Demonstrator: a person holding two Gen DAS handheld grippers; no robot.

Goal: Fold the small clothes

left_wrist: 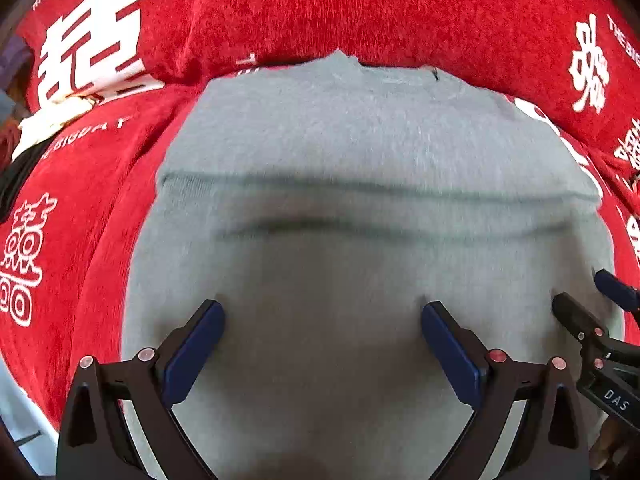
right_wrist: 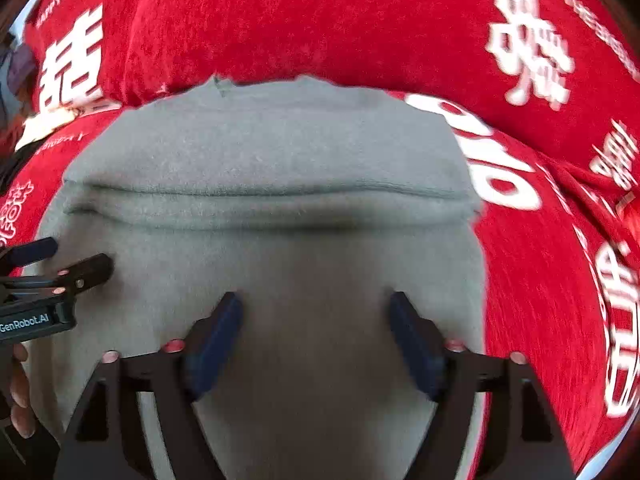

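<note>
A grey knit garment [left_wrist: 360,140] lies folded on a red cloth, with a fold edge running across its middle. It also fills the right wrist view [right_wrist: 272,152]. My left gripper [left_wrist: 322,308] is open, its blue pads spread over the garment's near part and holding nothing. My right gripper [right_wrist: 316,300] is open too, over the same near part, empty. The right gripper shows at the right edge of the left wrist view [left_wrist: 588,296]. The left gripper shows at the left edge of the right wrist view [right_wrist: 76,254].
The red cloth [left_wrist: 280,8] with white characters and lettering covers the surface all around the garment and rises in a bulge behind it [right_wrist: 320,20]. Pale and dark items [left_wrist: 48,120] lie at the far left edge.
</note>
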